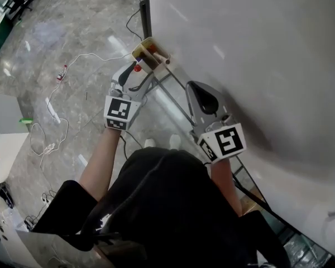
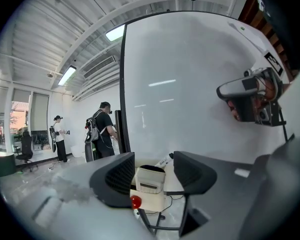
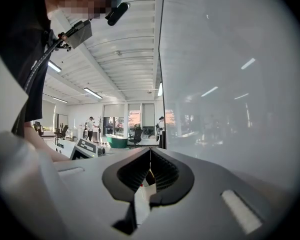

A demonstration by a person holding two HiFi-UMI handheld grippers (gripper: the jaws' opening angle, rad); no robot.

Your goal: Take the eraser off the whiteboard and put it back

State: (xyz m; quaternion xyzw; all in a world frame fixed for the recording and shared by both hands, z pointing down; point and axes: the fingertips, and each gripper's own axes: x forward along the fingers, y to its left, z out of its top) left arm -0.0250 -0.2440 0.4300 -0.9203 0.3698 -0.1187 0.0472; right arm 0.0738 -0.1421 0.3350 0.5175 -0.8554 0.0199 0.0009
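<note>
Cables (image 1: 51, 106) trail across the grey floor (image 1: 78, 27) at our far left. Our left gripper (image 2: 154, 168) points at the lower corner of the whiteboard (image 1: 257, 54) with its jaws well apart. The eraser (image 2: 150, 180), a pale block with a dark top, sits in the gap between them, and neither pad presses on it. It stands at the small tray (image 1: 156, 57) on that corner, a red cap (image 2: 135, 202) just below it. Further right, our right gripper (image 3: 150, 158) hangs close beside the board, jaws closed together on nothing.
</note>
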